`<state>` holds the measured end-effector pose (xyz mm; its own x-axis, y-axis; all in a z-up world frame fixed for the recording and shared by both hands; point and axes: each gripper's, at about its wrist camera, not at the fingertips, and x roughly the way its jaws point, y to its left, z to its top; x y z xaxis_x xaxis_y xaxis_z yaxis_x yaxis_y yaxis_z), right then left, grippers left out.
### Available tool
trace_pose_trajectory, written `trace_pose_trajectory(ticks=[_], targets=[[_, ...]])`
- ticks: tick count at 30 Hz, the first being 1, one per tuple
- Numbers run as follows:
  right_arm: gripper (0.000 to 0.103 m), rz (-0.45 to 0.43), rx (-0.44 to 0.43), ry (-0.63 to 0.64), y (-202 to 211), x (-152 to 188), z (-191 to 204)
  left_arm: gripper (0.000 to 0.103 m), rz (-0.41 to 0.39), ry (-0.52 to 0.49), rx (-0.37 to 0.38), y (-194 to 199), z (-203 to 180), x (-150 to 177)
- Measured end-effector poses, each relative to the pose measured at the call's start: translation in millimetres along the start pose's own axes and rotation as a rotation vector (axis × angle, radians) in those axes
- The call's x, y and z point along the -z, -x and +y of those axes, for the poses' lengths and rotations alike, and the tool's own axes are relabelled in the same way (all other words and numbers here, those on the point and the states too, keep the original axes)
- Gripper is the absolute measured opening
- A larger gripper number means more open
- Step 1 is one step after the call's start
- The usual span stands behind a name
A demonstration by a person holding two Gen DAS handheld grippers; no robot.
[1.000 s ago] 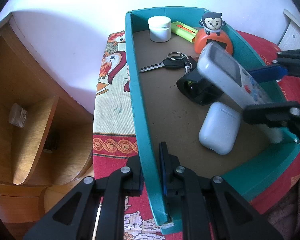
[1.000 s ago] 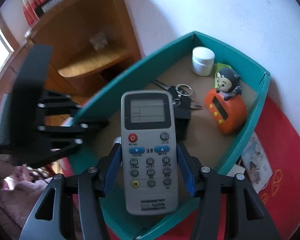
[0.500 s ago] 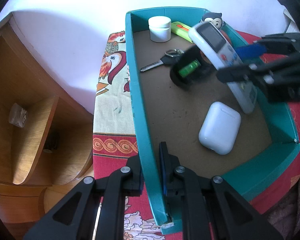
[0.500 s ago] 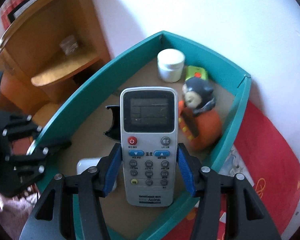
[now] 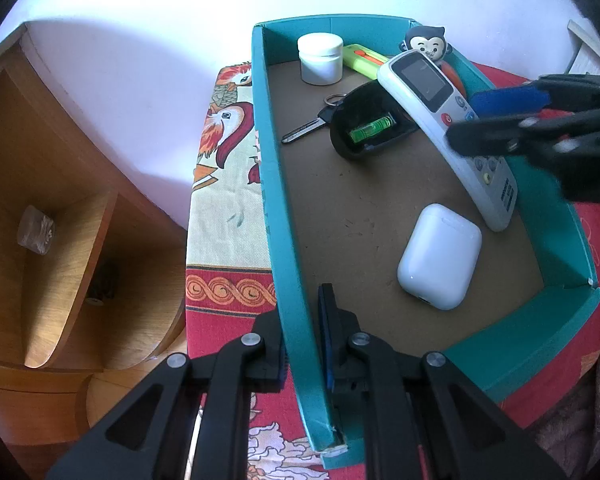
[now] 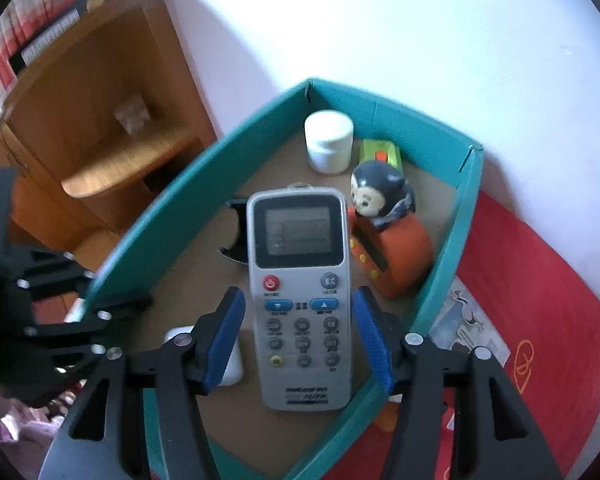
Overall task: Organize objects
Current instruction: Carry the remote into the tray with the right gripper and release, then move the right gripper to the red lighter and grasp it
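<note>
A grey-white remote control lies slanted inside the teal box, its lower end on the brown floor by the right wall. My right gripper straddles the remote and its jaws are opening. A thin gap shows between each blue pad and the remote's sides. In the left wrist view the remote leans over the black holder. My left gripper is shut on the box's left wall.
The box also holds a white jar, a key, a white earbud case, a green cutter and an orange monkey timer. A wooden corner shelf stands on the left. A red patterned cloth lies under the box.
The right gripper carried the remote across the box toward its right wall and lowered it. Its pads have come off the remote's sides. The left gripper stayed put.
</note>
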<state>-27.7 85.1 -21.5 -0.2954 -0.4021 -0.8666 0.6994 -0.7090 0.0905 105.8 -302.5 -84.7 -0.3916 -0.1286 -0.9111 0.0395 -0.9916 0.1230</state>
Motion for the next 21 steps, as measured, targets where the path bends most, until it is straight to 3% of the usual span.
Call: trace_pose_trajectory(ticks=[9, 21], targets=[[0.058, -0.069, 0.005, -0.065, 53.5, 22.5, -12.7, 0.01, -0.001, 0.001, 0.0, 0.6, 0.1, 0.8], [0.058, -0.021, 0.11, -0.225, 77.5, 75.0, -67.0, 0.01, -0.001, 0.003, 0.0, 0.9, 0.7, 1.2]])
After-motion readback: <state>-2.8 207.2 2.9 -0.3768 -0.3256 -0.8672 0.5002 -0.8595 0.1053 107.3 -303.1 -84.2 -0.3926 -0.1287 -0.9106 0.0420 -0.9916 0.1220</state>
